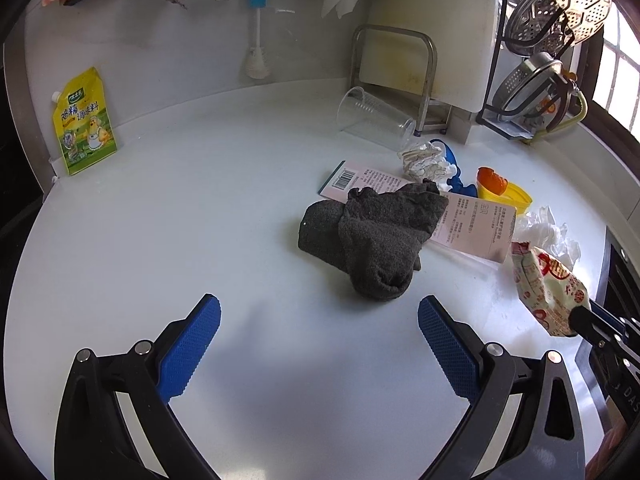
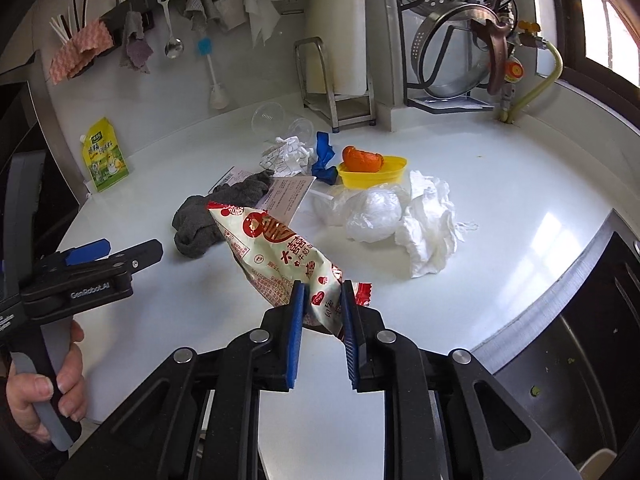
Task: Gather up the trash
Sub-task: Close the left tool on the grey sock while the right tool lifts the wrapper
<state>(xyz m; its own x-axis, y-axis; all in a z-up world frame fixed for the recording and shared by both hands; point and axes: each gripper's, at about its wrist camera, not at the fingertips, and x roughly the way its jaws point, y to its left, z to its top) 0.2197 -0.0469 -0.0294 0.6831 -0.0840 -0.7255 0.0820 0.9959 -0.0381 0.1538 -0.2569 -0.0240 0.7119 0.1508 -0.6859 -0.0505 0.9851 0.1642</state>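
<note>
My right gripper (image 2: 322,294) is shut on a red-and-white snack wrapper (image 2: 276,252) and holds it above the white counter (image 2: 520,200); the wrapper also shows in the left wrist view (image 1: 548,288). My left gripper (image 1: 318,308) is open and empty, just short of a dark grey sock (image 1: 376,240). Behind the sock lie a pink printed card (image 1: 472,220), crumpled paper (image 1: 424,160) and a clear plastic cup (image 1: 372,118) on its side. White tissue (image 2: 432,220) and a plastic bag (image 2: 372,212) lie to the right.
A yellow dish with orange peel (image 2: 372,168) and a blue balloon (image 2: 324,156) sit mid-counter. A yellow seasoning pouch (image 1: 84,124) leans on the back wall at left. A cutting-board rack (image 2: 336,80) and pot rack (image 2: 460,40) stand behind. A sink (image 2: 580,360) lies right.
</note>
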